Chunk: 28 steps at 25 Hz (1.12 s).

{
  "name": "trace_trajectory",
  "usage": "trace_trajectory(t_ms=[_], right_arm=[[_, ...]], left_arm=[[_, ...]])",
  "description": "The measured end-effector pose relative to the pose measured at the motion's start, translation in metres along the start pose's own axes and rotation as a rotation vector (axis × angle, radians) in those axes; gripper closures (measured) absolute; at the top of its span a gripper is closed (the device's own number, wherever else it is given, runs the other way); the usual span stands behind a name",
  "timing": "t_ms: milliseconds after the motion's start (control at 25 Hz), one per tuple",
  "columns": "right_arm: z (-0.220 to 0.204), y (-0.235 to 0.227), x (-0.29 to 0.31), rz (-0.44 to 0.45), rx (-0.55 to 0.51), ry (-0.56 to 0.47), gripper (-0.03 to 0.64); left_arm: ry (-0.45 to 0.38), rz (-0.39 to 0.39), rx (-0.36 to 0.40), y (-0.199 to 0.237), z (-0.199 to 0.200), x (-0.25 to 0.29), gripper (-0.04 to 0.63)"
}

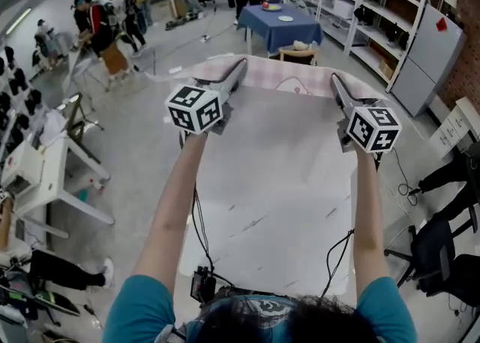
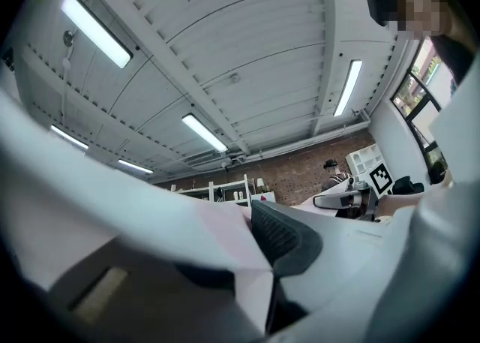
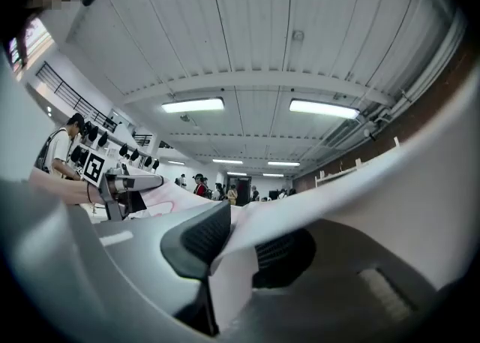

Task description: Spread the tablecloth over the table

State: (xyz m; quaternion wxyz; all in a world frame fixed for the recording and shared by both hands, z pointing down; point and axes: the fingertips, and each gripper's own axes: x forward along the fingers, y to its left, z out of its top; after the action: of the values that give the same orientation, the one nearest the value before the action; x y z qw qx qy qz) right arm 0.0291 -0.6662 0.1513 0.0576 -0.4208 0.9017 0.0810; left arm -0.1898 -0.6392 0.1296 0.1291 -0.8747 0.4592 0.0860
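The left gripper reaches forward and slightly upward. In the left gripper view its jaws stand narrow, pinched on a fold of the pale pink checked fabric tablecloth, which streams off to the outer side as a white band.

Between the two grippers, the tablecloth hangs stretched as a raised strip at the far end of the scene, with loose ends trailing past each gripper. Under the forearms lies a broad white streaked tabletop. It looks bare, though I cannot rule out that this pale expanse is more of the cloth. Beyond stand a blue-covered table and a round wooden stool.

The right gripper mirrors the left. Its jaws are also narrow and clamped on the cloth's edge, as the right gripper view shows.

As I judge it, the task is at an early-to-middle stage. The cloth is gripped at two points and lifted, but it is not laid. It remains to carry it across the tabletop, lower it flat, let go and even out the overhang.
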Motion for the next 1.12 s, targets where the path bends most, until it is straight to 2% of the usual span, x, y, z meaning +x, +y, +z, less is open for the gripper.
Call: trace_trajectory(t_ms=[80, 280, 360, 480, 600, 920, 1040, 1120], right_arm=[[0.016, -0.002, -0.001, 0.010, -0.043, -0.071, 0.535], [0.042, 0.002, -0.015, -0.006, -0.160, -0.209, 0.535], [0.047, 0.004, -0.017, -0.017, -0.198, -0.228, 0.537], [0.044, 0.013, -0.020, -0.006, -0.229, -0.225, 0.537], [0.035, 0.020, -0.039, 0.010, -0.199, -0.230, 0.538], [-0.004, 0.038, -0.122, 0.026, 0.029, -0.169, 0.543], [-0.038, 0.070, -0.160, 0.021, 0.093, -0.140, 0.548], [-0.053, 0.086, -0.172, 0.024, 0.136, -0.115, 0.548]], left_arm=[[-0.051, -0.012, 0.044, -0.002, 0.014, 0.003, 0.506], [-0.161, -0.034, 0.253, -0.015, 0.040, 0.002, 0.505], [-0.180, -0.041, 0.277, -0.017, 0.045, 0.000, 0.505], [-0.201, -0.058, 0.251, -0.018, 0.040, -0.009, 0.503], [-0.221, -0.089, 0.219, -0.034, 0.037, -0.023, 0.502], [-0.263, -0.195, 0.092, -0.109, 0.020, -0.074, 0.508], [-0.245, -0.242, 0.056, -0.137, -0.004, -0.120, 0.514], [-0.211, -0.242, 0.040, -0.143, -0.016, -0.138, 0.514]])
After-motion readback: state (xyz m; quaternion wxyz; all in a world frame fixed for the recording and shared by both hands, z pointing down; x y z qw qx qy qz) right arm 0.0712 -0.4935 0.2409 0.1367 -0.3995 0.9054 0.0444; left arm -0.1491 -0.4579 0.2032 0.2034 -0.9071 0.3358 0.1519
